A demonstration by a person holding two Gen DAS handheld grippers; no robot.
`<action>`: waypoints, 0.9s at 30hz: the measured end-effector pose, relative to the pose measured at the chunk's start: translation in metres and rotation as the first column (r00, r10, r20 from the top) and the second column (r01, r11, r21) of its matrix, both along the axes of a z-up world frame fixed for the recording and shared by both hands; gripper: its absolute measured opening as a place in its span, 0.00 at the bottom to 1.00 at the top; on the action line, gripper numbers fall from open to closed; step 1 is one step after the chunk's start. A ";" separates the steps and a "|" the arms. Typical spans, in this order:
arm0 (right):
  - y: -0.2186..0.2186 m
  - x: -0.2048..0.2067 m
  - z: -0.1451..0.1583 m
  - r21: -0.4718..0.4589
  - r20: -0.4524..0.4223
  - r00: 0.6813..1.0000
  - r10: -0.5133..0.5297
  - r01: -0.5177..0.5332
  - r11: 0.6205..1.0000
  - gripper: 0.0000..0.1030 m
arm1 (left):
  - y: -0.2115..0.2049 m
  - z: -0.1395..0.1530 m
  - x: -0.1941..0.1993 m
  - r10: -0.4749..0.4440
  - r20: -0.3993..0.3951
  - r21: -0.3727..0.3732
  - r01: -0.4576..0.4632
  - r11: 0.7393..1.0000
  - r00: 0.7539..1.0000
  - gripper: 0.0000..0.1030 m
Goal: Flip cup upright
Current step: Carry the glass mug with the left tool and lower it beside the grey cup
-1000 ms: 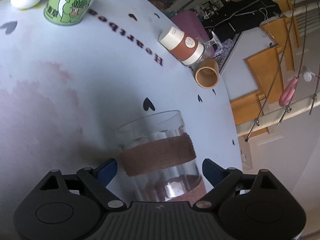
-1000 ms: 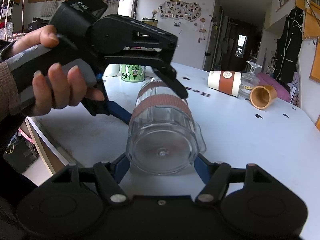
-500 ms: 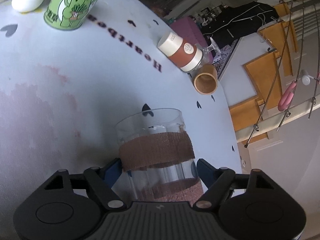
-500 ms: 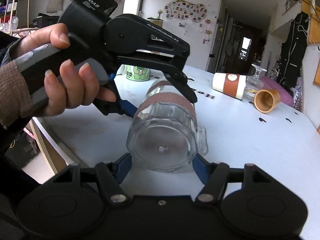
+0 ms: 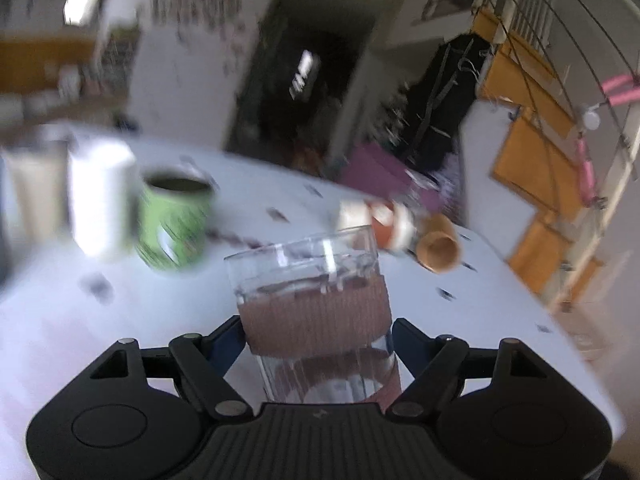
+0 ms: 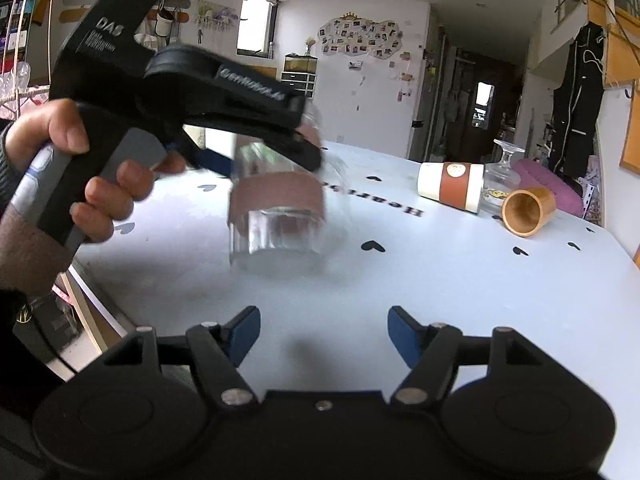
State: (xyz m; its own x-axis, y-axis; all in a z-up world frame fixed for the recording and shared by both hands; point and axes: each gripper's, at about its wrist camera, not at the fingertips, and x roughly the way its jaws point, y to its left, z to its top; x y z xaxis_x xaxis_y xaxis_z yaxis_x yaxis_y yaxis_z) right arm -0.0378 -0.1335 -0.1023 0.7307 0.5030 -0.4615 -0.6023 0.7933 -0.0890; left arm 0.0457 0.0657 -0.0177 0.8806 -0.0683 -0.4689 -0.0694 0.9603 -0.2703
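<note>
The left gripper (image 5: 318, 332) pinches the brown-banded clear glass cup (image 5: 316, 312) mouth-up over the white bench (image 6: 440, 264), the right gripper (image 6: 324, 336) spread wide, empty, beyond them a toppled wooden cup (image 6: 528, 211).

Clear glass cup (image 6: 276, 208) with a reddish-brown textured band, frame centre. Grippers black with blue fingertip pads (image 6: 244, 334) along the bottom. Table (image 6: 460, 280) pale blue-white, small black hearts and dark lettering. Green patterned mug (image 5: 174, 224) centre left, white container (image 5: 102, 200) beside it. At right: white cup with rust-orange sleeve (image 6: 450, 192), tan wooden cup (image 6: 528, 210), purple cushion (image 6: 548, 184). Orange panels (image 5: 528, 152) upper right.
</note>
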 end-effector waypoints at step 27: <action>0.003 0.003 0.001 0.000 -0.009 1.000 0.002 -0.002 1.000 0.69 | 0.058 -0.023 -0.004 0.338 0.232 0.472 -0.409 0.781 0.912 0.76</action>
